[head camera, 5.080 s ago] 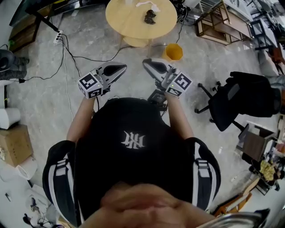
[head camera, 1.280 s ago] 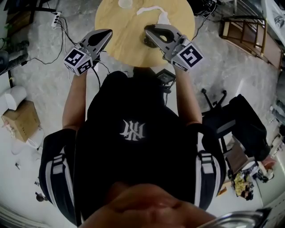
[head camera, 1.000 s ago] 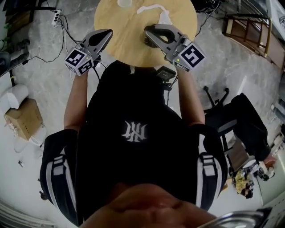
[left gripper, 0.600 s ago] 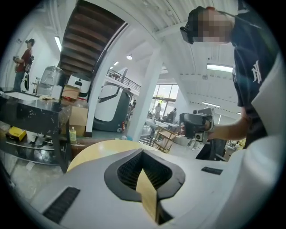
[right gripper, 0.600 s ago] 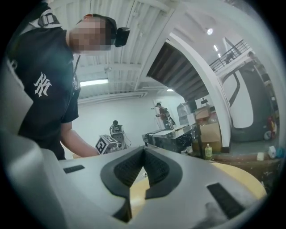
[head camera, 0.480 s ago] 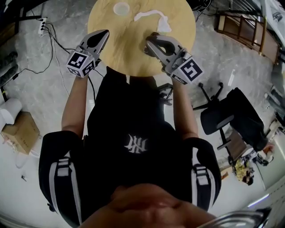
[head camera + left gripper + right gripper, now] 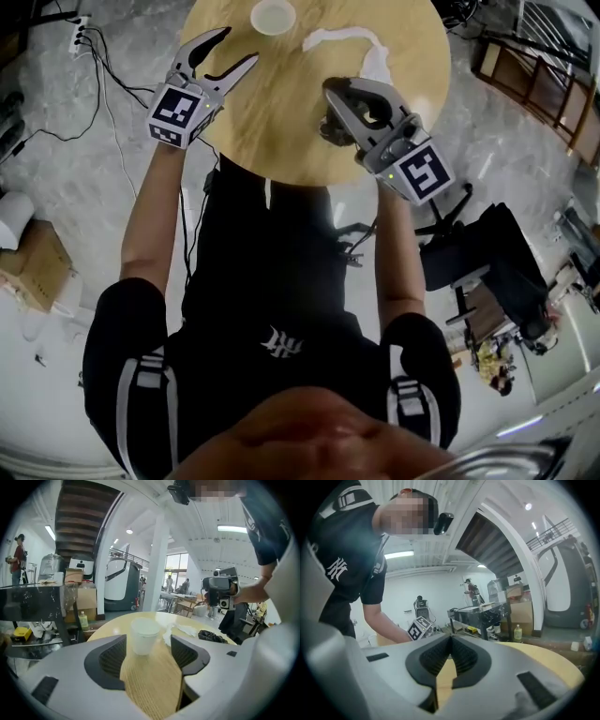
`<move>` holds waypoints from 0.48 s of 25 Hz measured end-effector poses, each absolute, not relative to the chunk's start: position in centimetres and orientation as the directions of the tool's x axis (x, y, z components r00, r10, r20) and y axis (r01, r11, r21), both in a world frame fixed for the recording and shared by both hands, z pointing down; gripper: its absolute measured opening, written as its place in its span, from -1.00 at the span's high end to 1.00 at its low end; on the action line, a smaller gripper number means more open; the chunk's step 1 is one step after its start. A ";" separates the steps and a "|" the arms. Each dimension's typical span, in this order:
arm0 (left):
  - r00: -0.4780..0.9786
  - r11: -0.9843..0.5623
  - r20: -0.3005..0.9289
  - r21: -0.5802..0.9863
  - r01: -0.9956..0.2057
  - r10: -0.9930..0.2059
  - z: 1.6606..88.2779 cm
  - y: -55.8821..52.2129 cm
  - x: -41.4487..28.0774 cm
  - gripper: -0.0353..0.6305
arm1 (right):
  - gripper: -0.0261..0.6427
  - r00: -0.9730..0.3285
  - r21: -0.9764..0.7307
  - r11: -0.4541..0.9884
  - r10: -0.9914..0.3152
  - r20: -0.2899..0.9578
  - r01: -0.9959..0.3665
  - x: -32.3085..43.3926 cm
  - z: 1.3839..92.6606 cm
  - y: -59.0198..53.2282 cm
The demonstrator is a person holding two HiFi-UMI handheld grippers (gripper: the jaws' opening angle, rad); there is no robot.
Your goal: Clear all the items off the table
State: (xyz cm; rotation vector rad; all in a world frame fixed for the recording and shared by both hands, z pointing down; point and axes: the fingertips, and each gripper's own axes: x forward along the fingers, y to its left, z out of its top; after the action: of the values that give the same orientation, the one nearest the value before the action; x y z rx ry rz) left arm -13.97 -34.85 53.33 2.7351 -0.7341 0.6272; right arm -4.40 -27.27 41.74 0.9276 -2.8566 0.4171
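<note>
Alignment matters most at this step, which I judge to be the reach for the white cup at the top edge of the head view. Left tongs have just been opening and stand spread, with nothing between the pads. The cup stands upright just beyond their tips, framed in the gap in the left gripper view. To do it well, slide forward low over the round wooden table until the pads flank the cup's wall about halfway up. Keep the tongs level so the rim isn't knocked, then close gently, since a thin cup would likely crush or tip.

Right tongs are pressed together and hold nothing. They hover near a dark crumpled object right of the table's centre. A crumpled white tissue lies to the right of the cup, apart from it.

The cup looks empty from above, though its inside shows too small to be sure.
</note>
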 end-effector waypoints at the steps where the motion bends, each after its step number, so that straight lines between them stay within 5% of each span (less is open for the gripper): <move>1: 0.777 -0.846 0.470 0.108 -0.522 -0.419 53.8 -35.1 -13.7 -0.09 | 0.91 -0.806 -0.215 0.778 -0.559 0.193 -0.590 -4.3 42.5 -27.7; 5: 0.763 -0.844 0.494 0.100 -0.527 -0.417 55.2 -37.0 -12.1 -0.62 | 0.91 -0.818 -0.193 0.798 -0.534 0.211 -0.571 -4.6 45.2 -29.5; 12: 0.791 -0.894 0.464 -0.004 -0.448 -0.398 56.5 -37.3 -8.1 -0.64 | 0.91 -0.830 -0.140 0.822 -0.529 0.175 -0.553 -4.4 47.1 -31.6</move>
State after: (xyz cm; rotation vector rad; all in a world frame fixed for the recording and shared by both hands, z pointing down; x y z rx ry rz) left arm -8.15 -37.30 56.52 2.8723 -0.6805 0.7074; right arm -4.41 -31.62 47.10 0.8572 -2.8746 0.2794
